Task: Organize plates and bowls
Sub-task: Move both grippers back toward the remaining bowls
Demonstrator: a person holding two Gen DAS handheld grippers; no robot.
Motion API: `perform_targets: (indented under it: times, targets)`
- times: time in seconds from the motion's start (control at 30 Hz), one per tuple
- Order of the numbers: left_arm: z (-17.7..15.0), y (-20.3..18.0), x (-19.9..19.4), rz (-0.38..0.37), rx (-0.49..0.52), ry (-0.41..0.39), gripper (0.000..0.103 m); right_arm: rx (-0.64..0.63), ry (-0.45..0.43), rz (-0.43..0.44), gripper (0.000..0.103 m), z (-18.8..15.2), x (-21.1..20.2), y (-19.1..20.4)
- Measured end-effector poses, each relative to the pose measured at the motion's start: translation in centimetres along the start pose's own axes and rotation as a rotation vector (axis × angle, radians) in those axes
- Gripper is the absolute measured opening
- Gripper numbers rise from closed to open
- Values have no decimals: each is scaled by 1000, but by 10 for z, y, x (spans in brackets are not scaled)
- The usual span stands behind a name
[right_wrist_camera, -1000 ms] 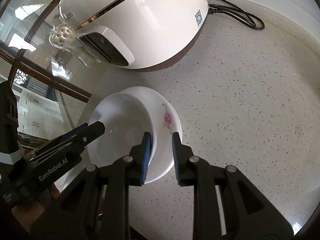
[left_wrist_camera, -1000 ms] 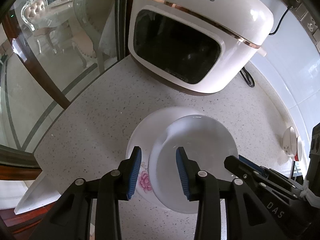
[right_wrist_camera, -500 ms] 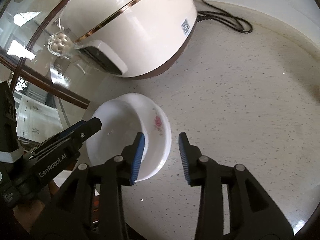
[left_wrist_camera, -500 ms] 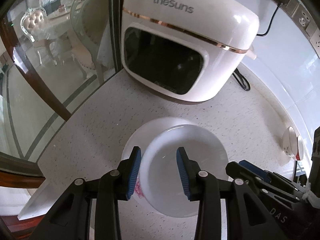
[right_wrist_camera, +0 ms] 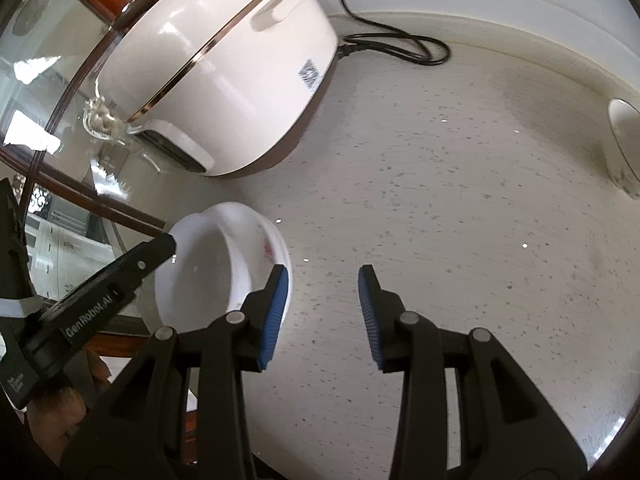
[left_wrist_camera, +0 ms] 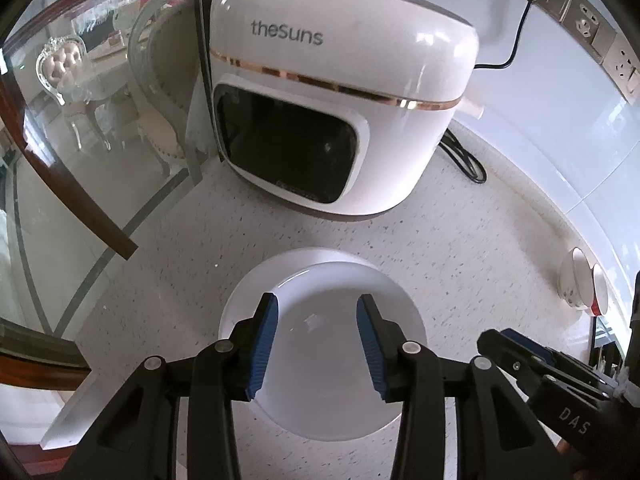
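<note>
A white bowl (left_wrist_camera: 320,320) sits nested in a larger white bowl with a pink flower (left_wrist_camera: 248,296) on the speckled counter. My left gripper (left_wrist_camera: 316,344) is open above the nested bowls and holds nothing. In the right wrist view the inner bowl (right_wrist_camera: 200,272) and the flowered outer bowl (right_wrist_camera: 276,248) lie left of my right gripper (right_wrist_camera: 322,312), which is open, empty and over bare counter. Small bowls (left_wrist_camera: 576,284) lean against the wall at far right; one shows in the right wrist view (right_wrist_camera: 624,144).
A white "thesuns" appliance (left_wrist_camera: 340,112) stands behind the bowls, its black cord (right_wrist_camera: 396,40) trailing along the wall. A glass panel with a wooden frame (left_wrist_camera: 80,160) bounds the counter on the left. Wall sockets (left_wrist_camera: 580,20) are at upper right.
My right gripper let go of the inner bowl's rim, opened wide and drew back to the right. The bowl settled flat into the flowered bowl. My left gripper rose and stayed open.
</note>
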State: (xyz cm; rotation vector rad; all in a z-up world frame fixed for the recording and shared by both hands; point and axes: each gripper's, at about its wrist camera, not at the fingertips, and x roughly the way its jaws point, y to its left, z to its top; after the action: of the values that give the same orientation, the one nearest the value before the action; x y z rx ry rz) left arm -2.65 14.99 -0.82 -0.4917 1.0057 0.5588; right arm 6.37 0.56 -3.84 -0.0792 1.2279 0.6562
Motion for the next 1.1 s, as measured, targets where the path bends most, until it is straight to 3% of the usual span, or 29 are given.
perform_targets:
  times: [0.43, 0.77, 1.1]
  targets:
    - [1, -42, -13, -33, 66, -58, 46, 103, -57, -45, 50, -14, -34, -60]
    - [-16, -90, -7, -78, 175, -14, 48, 210, -87, -69, 51, -32, -59, -112]
    - [-34, -143, -3, -117, 289, 32, 49, 315, -116, -96, 59, -54, -84, -160]
